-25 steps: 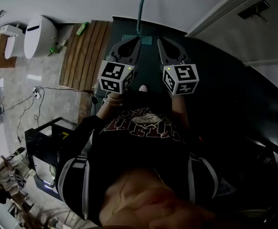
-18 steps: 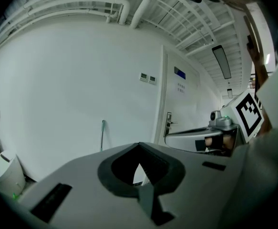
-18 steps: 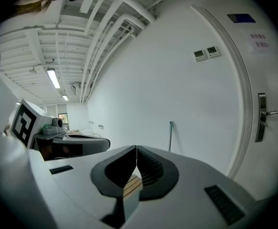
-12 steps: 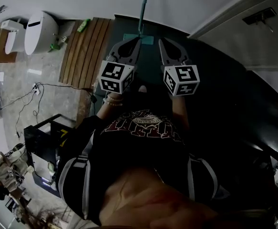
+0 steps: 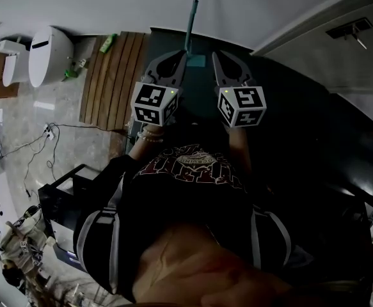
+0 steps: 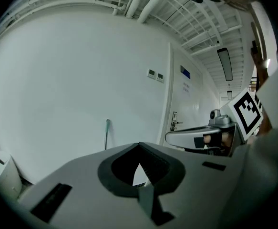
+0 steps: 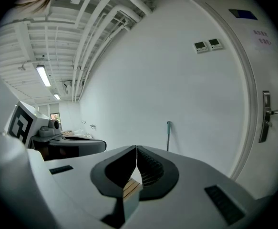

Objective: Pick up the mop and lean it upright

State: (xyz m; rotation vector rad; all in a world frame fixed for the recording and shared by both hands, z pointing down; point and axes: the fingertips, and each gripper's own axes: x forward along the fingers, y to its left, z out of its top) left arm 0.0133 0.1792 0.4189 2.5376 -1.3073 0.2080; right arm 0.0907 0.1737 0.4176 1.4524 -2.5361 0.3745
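Note:
The mop stands upright against the white wall, its teal handle (image 5: 191, 15) rising from a teal head (image 5: 197, 61) on the dark floor. It shows as a thin pole (image 6: 106, 133) in the left gripper view and again as the pole (image 7: 168, 135) in the right gripper view. My left gripper (image 5: 183, 56) and right gripper (image 5: 214, 56) are held side by side just short of the mop head, both shut with nothing in them. In the left gripper view the left gripper (image 6: 139, 145) points at the wall; in the right gripper view the right gripper (image 7: 137, 148) does the same.
A white toilet (image 5: 45, 55) and a wooden slat mat (image 5: 112, 75) lie to the left, with a green bottle (image 5: 109, 41) by the wall. Cables (image 5: 52, 139) and a black cart (image 5: 64, 197) are behind on the left. A door with a handle (image 7: 267, 116) is right of the mop.
The person and both grippers have drifted a little closer to the wall and the mop; the floor things slid down the head view. Both grippers stayed shut and empty.

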